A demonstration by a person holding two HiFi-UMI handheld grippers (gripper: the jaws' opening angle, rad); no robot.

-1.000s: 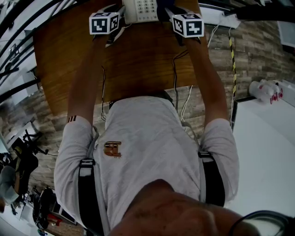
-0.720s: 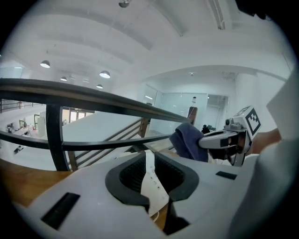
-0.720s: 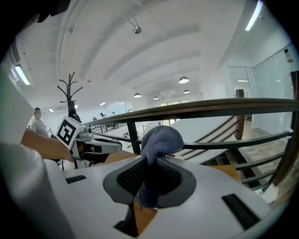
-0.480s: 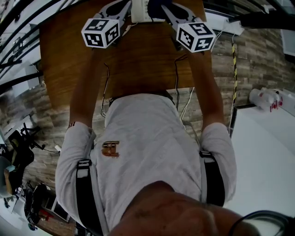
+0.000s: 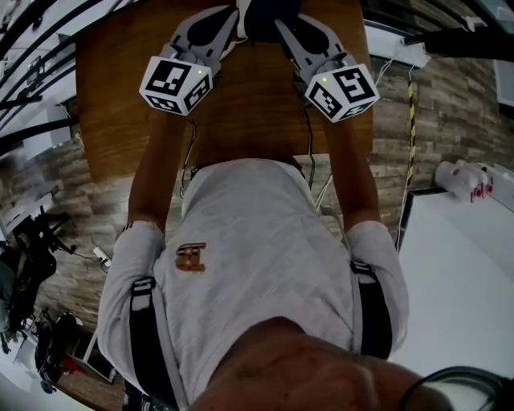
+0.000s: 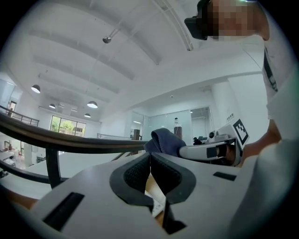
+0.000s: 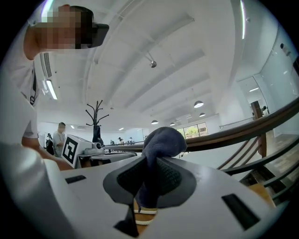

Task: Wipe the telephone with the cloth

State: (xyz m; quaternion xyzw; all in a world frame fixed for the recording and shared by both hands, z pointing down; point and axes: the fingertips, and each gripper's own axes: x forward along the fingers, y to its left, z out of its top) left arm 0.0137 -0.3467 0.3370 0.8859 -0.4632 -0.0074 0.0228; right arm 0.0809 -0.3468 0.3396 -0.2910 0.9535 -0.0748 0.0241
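Observation:
A dark blue cloth [image 7: 161, 140] bulges up out of my right gripper [image 7: 149, 172], whose jaws are shut on it. In the head view the cloth [image 5: 269, 16] shows as a dark lump at the top edge, between the tips of both grippers. My left gripper [image 6: 149, 161] is shut, pads together, with nothing held. From it I see the cloth [image 6: 163, 140] and the right gripper [image 6: 205, 150] close by. Both grippers point steeply upward. The telephone is nearly hidden: only a white sliver [image 5: 240, 6] shows at the top edge.
The wooden table [image 5: 241, 112] lies under both arms, with cables hanging off its near edge. A white power strip [image 5: 393, 48] sits at its right. A white table [image 5: 458, 265] with plastic bottles [image 5: 462, 172] stands to the right. Dark railings run along the left.
Both marker cubes have slid down the head view, toward the person. The telephone keypad, seen at the top edge a second ago, has passed out of sight. The cloth stays in the right gripper.

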